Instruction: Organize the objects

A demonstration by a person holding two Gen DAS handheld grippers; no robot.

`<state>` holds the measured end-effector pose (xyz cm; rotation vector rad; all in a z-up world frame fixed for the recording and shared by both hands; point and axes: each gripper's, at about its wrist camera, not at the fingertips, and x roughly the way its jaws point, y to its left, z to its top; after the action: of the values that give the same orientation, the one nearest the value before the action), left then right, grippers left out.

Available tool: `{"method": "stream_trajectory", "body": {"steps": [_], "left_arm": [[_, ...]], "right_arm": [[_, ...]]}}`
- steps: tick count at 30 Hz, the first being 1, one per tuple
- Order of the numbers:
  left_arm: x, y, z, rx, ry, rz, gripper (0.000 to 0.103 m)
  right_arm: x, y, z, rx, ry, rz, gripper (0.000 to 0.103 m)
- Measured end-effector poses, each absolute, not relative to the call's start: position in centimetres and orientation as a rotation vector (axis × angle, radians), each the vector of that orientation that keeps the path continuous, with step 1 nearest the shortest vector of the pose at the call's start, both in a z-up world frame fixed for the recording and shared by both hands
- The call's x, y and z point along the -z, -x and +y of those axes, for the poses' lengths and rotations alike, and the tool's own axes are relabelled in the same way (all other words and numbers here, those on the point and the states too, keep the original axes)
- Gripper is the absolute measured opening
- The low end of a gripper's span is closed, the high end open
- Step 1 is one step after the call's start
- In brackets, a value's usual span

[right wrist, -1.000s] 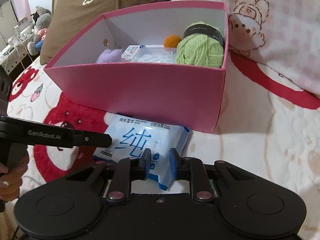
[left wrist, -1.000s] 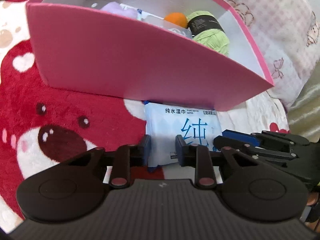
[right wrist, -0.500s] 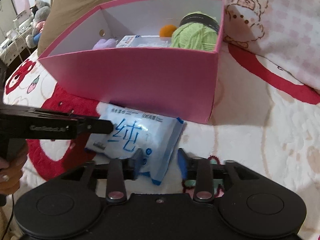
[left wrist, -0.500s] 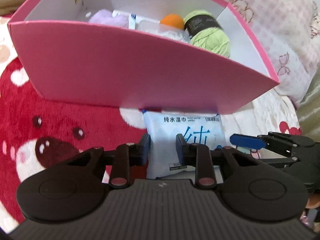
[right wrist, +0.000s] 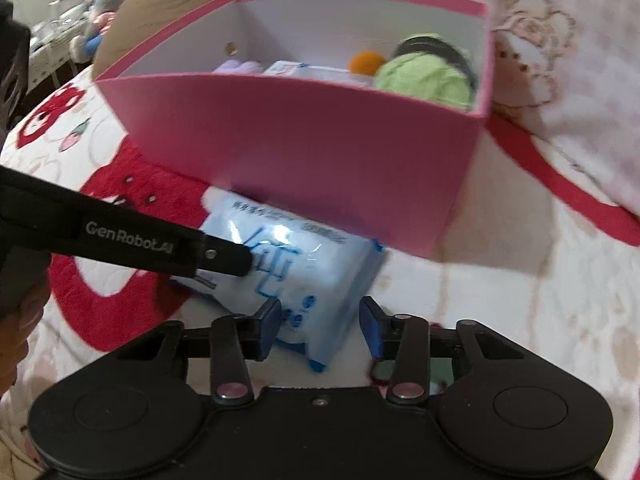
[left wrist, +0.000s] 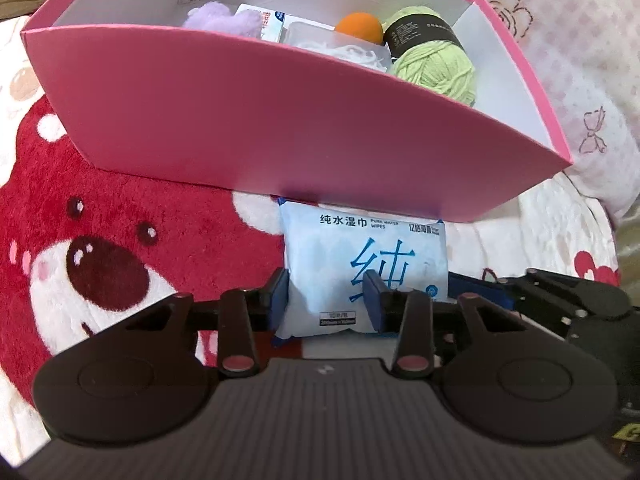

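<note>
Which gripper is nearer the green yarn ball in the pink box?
Neither clearly. The left gripper and right gripper both straddle the wipes pack outside the box, well short of the yarn.

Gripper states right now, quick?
Left hand-held gripper: open, jaws just been opening, wipes pack between them.
Right hand-held gripper: open, jaws just been closing around the same pack, not clamped.

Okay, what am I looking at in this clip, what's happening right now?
A person with a handheld gripper in each hand is tidying things into a pink box on a bear-print blanket. The box already holds green yarn, an orange ball, a purple plush and small packets. A pack of wet wipes lies on the blanket against the box's front wall. The left gripper and right gripper both straddle its near end, jaws partly open, the left having just opened, neither clearly clamping it.
</note>
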<state>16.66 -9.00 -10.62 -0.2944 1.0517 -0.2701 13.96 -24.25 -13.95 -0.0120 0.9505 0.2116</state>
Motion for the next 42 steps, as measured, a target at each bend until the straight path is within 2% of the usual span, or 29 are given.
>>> {"method": "stream_trajectory", "body": {"steps": [7, 22, 42], "left_arm": [[11.0, -16.7, -8.4, 0.303, 0.279, 1.036, 0.03], [9.2, -15.1, -8.1, 0.327, 0.305, 1.068, 0.03], [5.8, -12.7, -8.1, 0.348, 0.229, 1.078, 0.03]], "right_arm": [[14.6, -14.2, -24.3, -0.188, -0.062, 0.936, 0.047], [13.1, -13.4, -22.7, -0.208, 0.002, 0.915, 0.052], [10.4, -11.0, -21.8, -0.213, -0.058, 0.912, 0.059]]}}
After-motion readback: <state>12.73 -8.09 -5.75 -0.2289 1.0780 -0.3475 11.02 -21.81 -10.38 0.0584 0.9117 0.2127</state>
